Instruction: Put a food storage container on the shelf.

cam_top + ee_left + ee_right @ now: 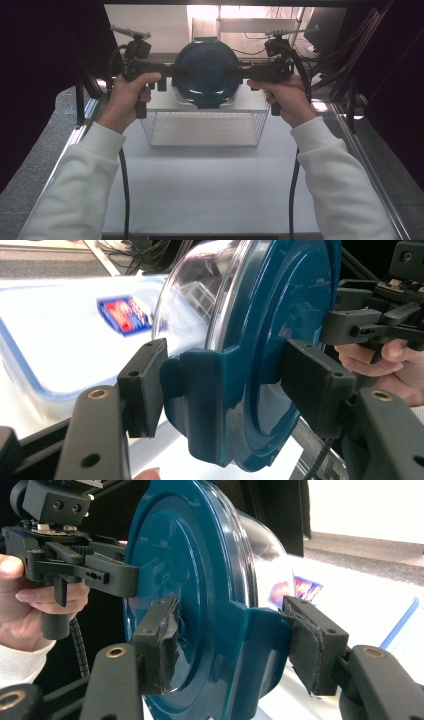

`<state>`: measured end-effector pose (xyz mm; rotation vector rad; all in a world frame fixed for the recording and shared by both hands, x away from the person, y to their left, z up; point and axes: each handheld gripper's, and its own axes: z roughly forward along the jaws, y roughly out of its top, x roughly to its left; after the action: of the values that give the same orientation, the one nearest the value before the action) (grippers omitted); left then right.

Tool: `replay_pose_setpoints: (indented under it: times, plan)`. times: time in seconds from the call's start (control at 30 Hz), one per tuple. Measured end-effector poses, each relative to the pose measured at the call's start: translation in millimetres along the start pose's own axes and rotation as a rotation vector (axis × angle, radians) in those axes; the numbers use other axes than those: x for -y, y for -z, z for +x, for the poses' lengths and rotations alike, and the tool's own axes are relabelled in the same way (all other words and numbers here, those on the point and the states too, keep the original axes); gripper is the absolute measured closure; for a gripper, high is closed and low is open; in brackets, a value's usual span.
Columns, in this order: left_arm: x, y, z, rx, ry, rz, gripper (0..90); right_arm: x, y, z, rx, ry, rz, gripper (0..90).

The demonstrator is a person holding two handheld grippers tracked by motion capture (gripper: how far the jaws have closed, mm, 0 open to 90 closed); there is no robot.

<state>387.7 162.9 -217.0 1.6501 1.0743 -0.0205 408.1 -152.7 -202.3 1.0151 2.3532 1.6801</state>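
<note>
- Two grippers on one lid in the high view — the left gripper [167, 70] and the right gripper [239, 71] each pinch a side tab of the round blue-lidded container [206, 74], which hangs tilted on edge in the air above the far rim of the wire basket [202, 129] on the white table [210, 185]. Best to keep both hands level with each other, so the container doesn't swing.
- Left gripper view now: its jaws are clamped across the blue lid's latch tab [200, 400], one pad [145, 385] on the outer face of the tab, the other pad [315, 385] on the lid's flat top. The clear bowl [192, 295] bulges away behind. The bite looks shallow — I'd judge that a steady squeeze matters more than speed here. A flat plastic box with a red-and-blue label [124, 314] lies below; clear it when lowering.
- Right gripper view: same story mirrored, jaws shut on the opposite tab [260, 645], with a worn, ragged pad [167, 635] on the lid face. That chewed pad could slip, so avoid twisting the wrists apart.
</note>
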Motion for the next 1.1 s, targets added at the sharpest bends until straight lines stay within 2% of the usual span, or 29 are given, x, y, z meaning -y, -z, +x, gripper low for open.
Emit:
replay_pose_setpoints:
  times: [0.03,0.07,0.17,0.2,0.27,0.4,0.47,0.57,0.63,0.7,0.77,0.8,0.83,0.87,0.93,0.97,1.0,1.03,1.07,1.1]
  plan:
    - [0.0,0.0,0.0,0.0,0.0,0.0,35.9,0.0,0.0,0.0,0.0,0.0,0.0,41.3]
    - [-14.6,-3.3,1.3,-0.012,0.003,0.003,35.9,-12.5,-2.9,-7.6,-0.002,-0.016,0.007,41.2]
    - [-23.7,-6.4,4.9,-0.01,0.009,0.01,35.9,-20.8,-4.8,-13.8,-0.006,-0.027,0.006,41.2]
    - [-26.9,-8.3,7.9,-0.01,0.016,0.015,35.9,-28.0,-8.3,-21.1,-0.005,-0.036,0.016,41.2]
    - [-30.8,-13.4,15.4,-0.007,0.034,0.02,35.9,-29.5,-10.2,-23.7,-0.005,-0.044,0.02,41.2]
    - [-36.0,-24.9,32.0,-0.024,0.079,0.04,35.5,-31.6,-24.5,-41.0,-0.01,-0.087,0.047,41.1]
    - [-39.1,-30.1,39.5,-0.035,0.086,0.055,35.2,-30.6,-33.1,-50.9,-0.018,-0.117,0.06,41.0]
    - [-40.5,-38.4,53.9,-0.031,0.109,0.083,35.0,-27.0,-46.0,-64.1,-0.024,-0.156,0.075,41.0]
    - [-40.1,-40.5,56.6,-0.032,0.112,0.089,35.0,-26.0,-48.4,-66.9,-0.024,-0.162,0.082,40.9]
    - [-39.2,-43.3,61.9,-0.027,0.144,0.078,34.8,-23.2,-53.1,-72.4,-0.027,-0.183,0.09,40.9]
    - [-39.7,-44.4,65.0,-0.024,0.156,0.069,35.3,-22.5,-55.0,-76.3,-0.033,-0.213,0.077,40.9]
    - [-40.6,-46.7,70.1,-0.018,0.187,0.061,35.3,-22.6,-57.0,-80.0,-0.039,-0.232,0.072,40.8]
    - [-40.6,-46.7,70.1,-0.018,0.187,0.061,35.2,-22.4,-58.8,-82.9,-0.04,-0.253,0.063,40.8]
    - [-40.6,-49.0,75.7,-0.007,0.223,0.05,35.1,-22.2,-59.9,-84.1,-0.039,-0.271,0.06,40.7]
    - [-40.7,-50.6,78.0,-0.008,0.237,0.047,34.4,-21.6,-63.8,-88.9,-0.039,-0.323,0.053,40.5]
    - [-40.7,-54.7,82.4,-0.008,0.262,0.05,33.9,-21.1,-65.8,-92.3,-0.042,-0.351,0.053,40.5]
    - [-40.7,-54.7,82.4,-0.008,0.262,0.05,33.3,-21.1,-65.8,-92.3,-0.042,-0.351,0.053,40.5]
    - [-40.7,-56.2,84.0,-0.009,0.271,0.053,33.3,-20.2,-68.1,-96.4,-0.047,-0.386,0.053,40.5]
    - [-40.1,-60.5,88.6,-0.006,0.296,0.058,32.0,-18.5,-71.3,-101.6,-0.051,-0.431,0.056,40.5]
    - [-39.5,-62.4,90.3,-0.004,0.307,0.053,31.4,-17.4,-73.1,-104.2,-0.051,-0.454,0.06,40.4]
